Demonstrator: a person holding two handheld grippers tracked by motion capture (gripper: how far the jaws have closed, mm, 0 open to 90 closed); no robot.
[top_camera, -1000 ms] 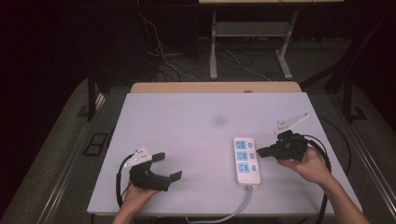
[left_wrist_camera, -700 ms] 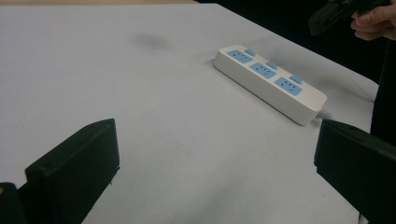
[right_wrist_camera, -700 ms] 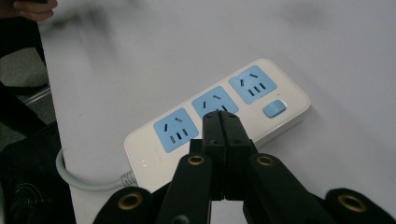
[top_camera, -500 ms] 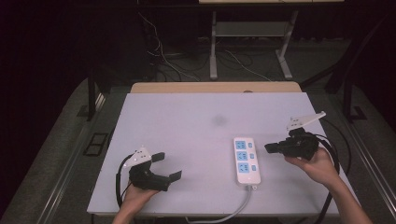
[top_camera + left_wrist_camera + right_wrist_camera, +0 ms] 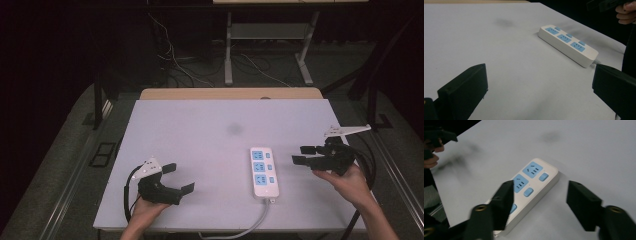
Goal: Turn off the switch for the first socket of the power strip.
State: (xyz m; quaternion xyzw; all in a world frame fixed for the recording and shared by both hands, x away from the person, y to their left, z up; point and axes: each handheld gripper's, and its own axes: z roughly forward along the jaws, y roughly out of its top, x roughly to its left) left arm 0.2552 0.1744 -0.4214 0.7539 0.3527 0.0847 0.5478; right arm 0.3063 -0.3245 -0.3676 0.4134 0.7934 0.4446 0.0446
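Observation:
A white power strip with blue sockets and blue switches lies on the white table, right of centre near the front edge; its cable runs off the front. The strip lies ahead and to the right in the left gripper view. My left gripper rests at the front left, open and empty, jaws pointing right. My right gripper hovers just right of the strip, open and empty, jaws pointing left at it. In the right gripper view the strip lies just beyond and partly behind the spread jaws.
A faint dark smudge marks the table's middle. A tan board edge runs along the far side. Behind the table are desk legs and loose cables on the dark floor. Rails run along the left.
My right gripper has drawn back to the right, away from the power strip, and lifted a little. The left gripper has stayed put.

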